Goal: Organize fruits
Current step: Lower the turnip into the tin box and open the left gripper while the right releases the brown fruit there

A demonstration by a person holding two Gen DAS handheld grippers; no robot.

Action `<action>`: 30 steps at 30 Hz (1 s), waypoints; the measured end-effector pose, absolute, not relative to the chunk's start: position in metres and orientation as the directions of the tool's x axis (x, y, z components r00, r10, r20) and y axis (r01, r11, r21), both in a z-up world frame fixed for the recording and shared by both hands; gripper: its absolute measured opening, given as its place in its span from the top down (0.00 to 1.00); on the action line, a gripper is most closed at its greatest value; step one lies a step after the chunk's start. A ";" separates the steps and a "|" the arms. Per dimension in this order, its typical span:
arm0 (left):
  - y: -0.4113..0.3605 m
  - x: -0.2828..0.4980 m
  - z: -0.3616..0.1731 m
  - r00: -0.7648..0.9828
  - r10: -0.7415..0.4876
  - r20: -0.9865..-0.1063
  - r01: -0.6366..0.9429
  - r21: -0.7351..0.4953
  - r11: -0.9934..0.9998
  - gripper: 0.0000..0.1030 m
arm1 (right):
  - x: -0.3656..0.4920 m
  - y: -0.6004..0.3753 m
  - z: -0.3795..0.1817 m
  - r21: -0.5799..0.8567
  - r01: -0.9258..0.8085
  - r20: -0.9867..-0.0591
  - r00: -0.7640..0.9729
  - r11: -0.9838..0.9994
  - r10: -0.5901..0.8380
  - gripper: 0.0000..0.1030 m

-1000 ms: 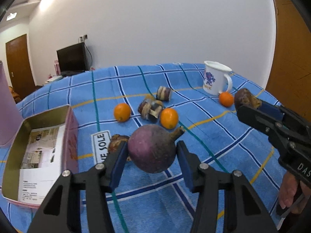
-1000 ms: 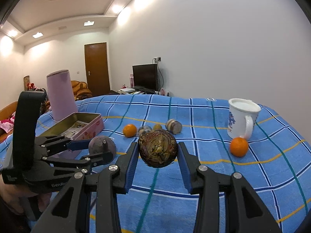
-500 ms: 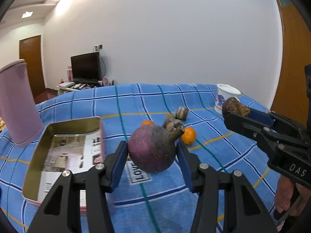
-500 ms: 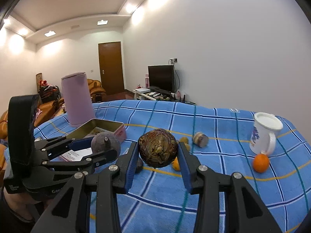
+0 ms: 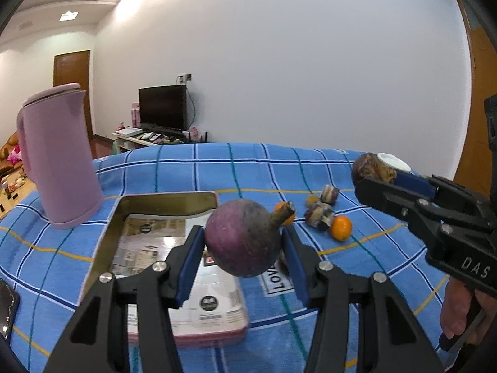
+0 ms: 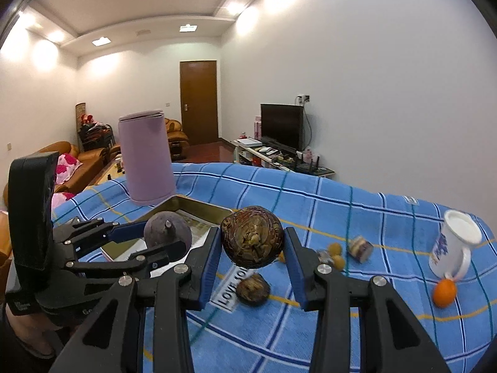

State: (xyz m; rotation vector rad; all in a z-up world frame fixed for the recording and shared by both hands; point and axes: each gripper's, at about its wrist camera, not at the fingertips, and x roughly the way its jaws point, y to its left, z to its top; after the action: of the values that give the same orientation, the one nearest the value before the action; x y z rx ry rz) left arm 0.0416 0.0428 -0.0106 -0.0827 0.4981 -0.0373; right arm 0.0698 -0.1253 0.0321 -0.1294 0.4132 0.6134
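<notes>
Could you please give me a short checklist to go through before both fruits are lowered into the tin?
1. Left claw clamped on purple fruit: ok.
2. Right claw clamped on brown fruit: ok.
3. Tin open, room inside above its paper liner: ok.
4. Purple fruit over the tin: cannot tell, seems near its right edge.
5. Pink jug apart from the tin: ok.
</notes>
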 end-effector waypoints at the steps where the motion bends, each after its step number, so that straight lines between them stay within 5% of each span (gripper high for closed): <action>1: 0.046 0.042 -0.011 0.878 -0.050 -0.476 0.009 -0.090 0.996 0.49 | 0.071 -0.120 0.033 0.000 -0.590 -0.414 0.735 0.807 0.537 0.59; 30: 0.114 0.053 -0.027 0.859 0.049 -0.509 -0.123 -0.112 0.986 0.49 | 0.086 -0.029 0.015 0.005 -0.703 -0.480 0.622 0.711 0.618 0.59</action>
State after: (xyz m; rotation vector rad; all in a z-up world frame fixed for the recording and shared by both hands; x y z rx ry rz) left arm 0.0531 0.1141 -0.0271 -0.1424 0.5297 0.0907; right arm 0.0862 -0.0289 0.0153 -0.1906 0.4773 0.7643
